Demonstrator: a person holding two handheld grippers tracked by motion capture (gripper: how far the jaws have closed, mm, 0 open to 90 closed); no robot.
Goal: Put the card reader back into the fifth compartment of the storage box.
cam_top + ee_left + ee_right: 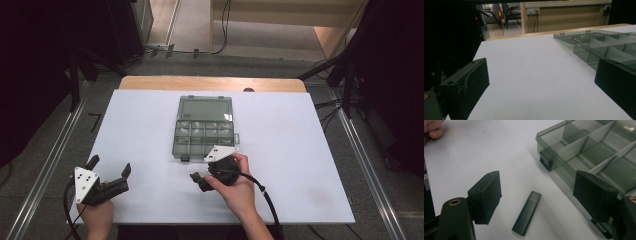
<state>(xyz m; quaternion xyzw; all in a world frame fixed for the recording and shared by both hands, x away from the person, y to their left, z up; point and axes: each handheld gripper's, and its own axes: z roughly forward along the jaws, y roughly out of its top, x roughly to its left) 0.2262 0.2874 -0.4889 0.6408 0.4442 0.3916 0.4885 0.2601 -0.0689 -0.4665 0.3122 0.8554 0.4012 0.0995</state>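
While the left gripper (107, 172) waits wide open and empty near the table's front left corner, the right gripper (536, 195) hangs just over a small dark stick (527, 212) on the white table (300, 150). Its two black jaws are far apart and hold nothing. The stick lies flat between them, a little toward the camera, just beside the front edge of the open grey box (584, 152) but not touching it. Its long side points away from the camera, tipped a bit to the right, so the jaws stand on either side of its thin middle. The right hand (235, 187) is much nearer, so I think it should go down and squeeze.
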